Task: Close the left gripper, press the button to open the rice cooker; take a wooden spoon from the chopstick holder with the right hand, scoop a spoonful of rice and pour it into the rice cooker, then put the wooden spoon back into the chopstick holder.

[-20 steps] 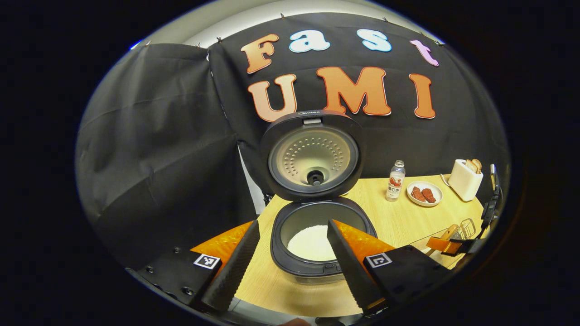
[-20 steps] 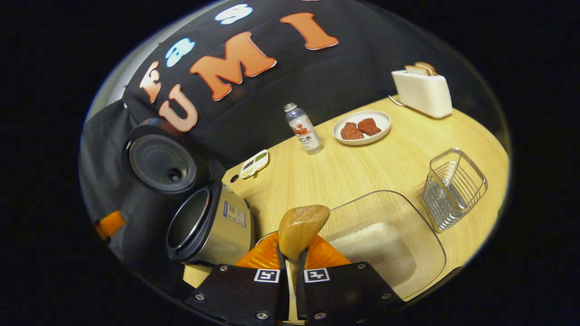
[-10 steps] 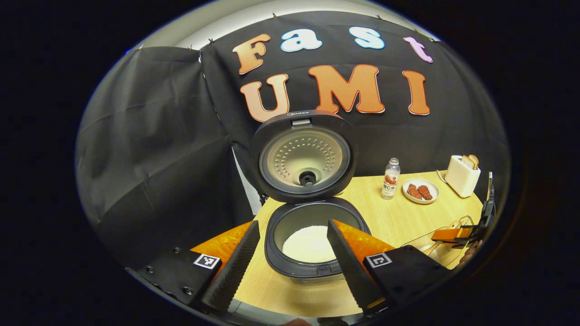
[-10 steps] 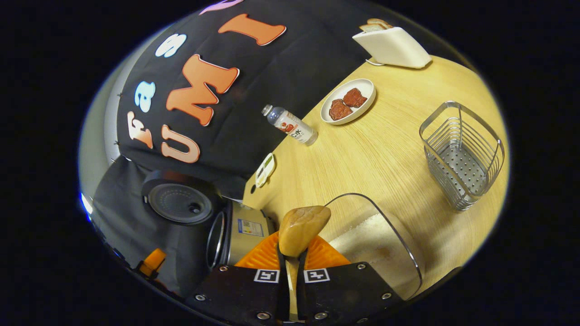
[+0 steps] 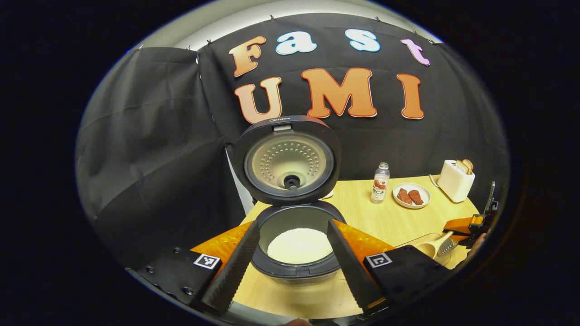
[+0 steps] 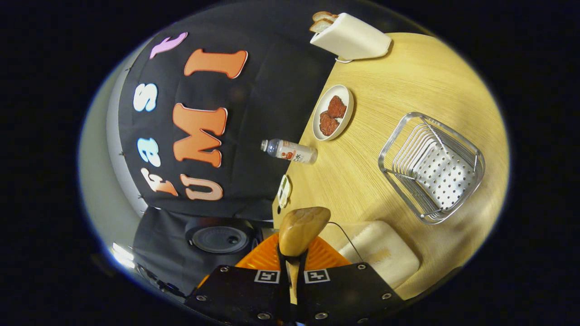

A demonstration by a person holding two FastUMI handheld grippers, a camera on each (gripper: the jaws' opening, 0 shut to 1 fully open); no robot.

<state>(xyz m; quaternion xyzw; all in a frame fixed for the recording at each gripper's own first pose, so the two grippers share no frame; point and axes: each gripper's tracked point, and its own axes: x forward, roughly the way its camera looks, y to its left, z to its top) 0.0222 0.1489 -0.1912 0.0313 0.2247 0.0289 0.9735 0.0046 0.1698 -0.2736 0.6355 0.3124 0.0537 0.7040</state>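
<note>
Wooden spoon (image 6: pixel 301 228) is pinched by its handle in the right gripper (image 6: pixel 292 267), bowl over the clear rice container (image 6: pixel 380 258). Rice cooker (image 5: pixel 294 235) sits lid-up with rice inside, right in front of the left gripper (image 5: pixel 290 267), fingers spread, holding nothing. Wire chopstick holder (image 6: pixel 432 167) stands nearby.

Left gripper (image 5: pixel 286 258) jaws apart; right gripper (image 6: pixel 291 276) clamped, rolled sideways

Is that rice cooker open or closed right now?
Open. In the left gripper view the rice cooker's lid stands raised behind the pot, its dimpled underside facing the camera, and white rice shows inside the pot.
</note>
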